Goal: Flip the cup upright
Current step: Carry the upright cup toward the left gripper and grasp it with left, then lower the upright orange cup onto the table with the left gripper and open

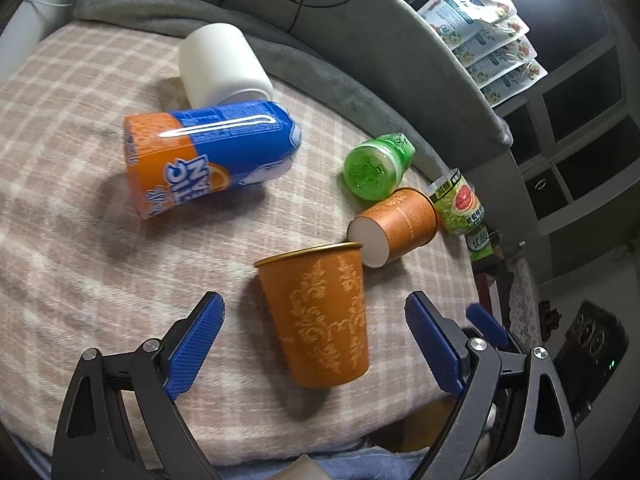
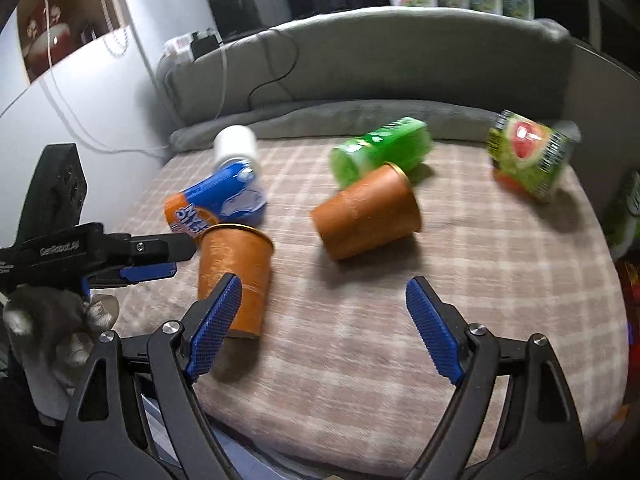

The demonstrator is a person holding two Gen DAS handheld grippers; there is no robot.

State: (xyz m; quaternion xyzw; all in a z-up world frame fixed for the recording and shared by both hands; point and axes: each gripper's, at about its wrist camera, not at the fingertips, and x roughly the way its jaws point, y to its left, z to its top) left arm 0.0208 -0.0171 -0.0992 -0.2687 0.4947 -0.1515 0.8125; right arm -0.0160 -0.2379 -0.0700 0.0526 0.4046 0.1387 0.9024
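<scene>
An orange paper cup with a gold rim (image 1: 320,312) stands upright on the checked blanket, between and just beyond the blue pads of my open left gripper (image 1: 314,340), which does not touch it. It also shows in the right wrist view (image 2: 236,272). A second orange cup (image 1: 394,226) lies on its side behind it, white base toward me; in the right wrist view (image 2: 366,216) it lies mid-blanket. My right gripper (image 2: 324,320) is open and empty, its left pad (image 2: 214,324) in front of the upright cup. The left gripper (image 2: 148,258) shows at left.
A blue and orange can (image 1: 208,156), a white cup (image 1: 224,66) and a green bottle (image 1: 376,168) lie on the blanket (image 1: 80,240). A grapefruit-label can (image 2: 528,156) lies at the far right edge. A grey cushion (image 2: 360,60) borders the back.
</scene>
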